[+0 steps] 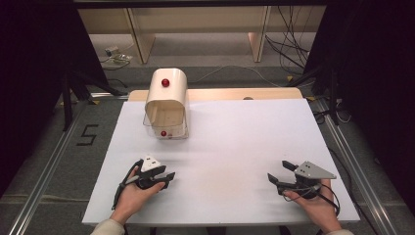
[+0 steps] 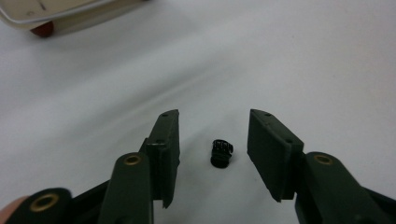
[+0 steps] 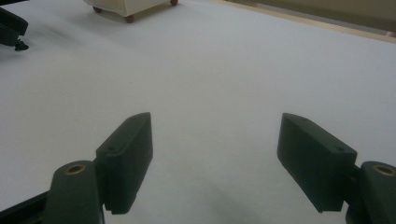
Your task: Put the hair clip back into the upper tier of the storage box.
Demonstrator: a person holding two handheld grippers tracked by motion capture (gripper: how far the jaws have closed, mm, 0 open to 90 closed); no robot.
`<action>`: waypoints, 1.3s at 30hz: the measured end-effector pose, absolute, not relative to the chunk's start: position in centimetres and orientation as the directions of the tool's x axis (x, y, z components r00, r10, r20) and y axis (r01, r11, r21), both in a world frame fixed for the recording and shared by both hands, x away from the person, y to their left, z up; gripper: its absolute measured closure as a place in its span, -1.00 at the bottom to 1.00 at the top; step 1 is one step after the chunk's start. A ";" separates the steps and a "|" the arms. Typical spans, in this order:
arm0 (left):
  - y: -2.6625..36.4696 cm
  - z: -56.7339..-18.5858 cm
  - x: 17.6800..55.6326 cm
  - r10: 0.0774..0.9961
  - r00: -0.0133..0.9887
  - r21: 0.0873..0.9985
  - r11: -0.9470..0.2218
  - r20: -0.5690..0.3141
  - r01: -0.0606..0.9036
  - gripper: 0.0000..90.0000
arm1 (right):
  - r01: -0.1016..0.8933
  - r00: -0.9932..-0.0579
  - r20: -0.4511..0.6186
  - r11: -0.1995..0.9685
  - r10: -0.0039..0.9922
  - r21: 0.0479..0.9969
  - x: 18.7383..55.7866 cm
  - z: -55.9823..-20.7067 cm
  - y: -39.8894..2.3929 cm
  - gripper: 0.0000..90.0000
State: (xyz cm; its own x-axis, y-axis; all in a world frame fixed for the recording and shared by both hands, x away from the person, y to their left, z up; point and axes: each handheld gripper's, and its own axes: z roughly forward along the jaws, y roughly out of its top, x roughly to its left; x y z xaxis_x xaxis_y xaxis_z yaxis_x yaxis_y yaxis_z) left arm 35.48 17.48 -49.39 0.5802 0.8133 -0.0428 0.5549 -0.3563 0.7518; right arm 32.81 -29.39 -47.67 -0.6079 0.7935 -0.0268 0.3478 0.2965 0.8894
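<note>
A small black clip [image 2: 221, 153] lies on the white table [image 1: 235, 142] between the left gripper [image 2: 212, 140] pads, untouched. Centre it, then squeeze evenly. The right gripper [image 1: 281, 172] rests wide apart at four o'clock.

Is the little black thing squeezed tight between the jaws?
No, the little black thing lies on the white table with gaps between it and both jaws of the left gripper.

You see a small black part [image 2: 221, 153] on the white table [image 1: 235, 142], and a cream box [image 1: 167, 103] with red knobs [image 1: 165, 82].
</note>
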 end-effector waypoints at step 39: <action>17.0 -47.2 34.3 0.778 0.628 0.810 -0.361 -0.011 0.462 0.78 | 0.359 -0.602 -0.019 0.292 0.798 0.887 32.8 -47.7 -29.4 -0.38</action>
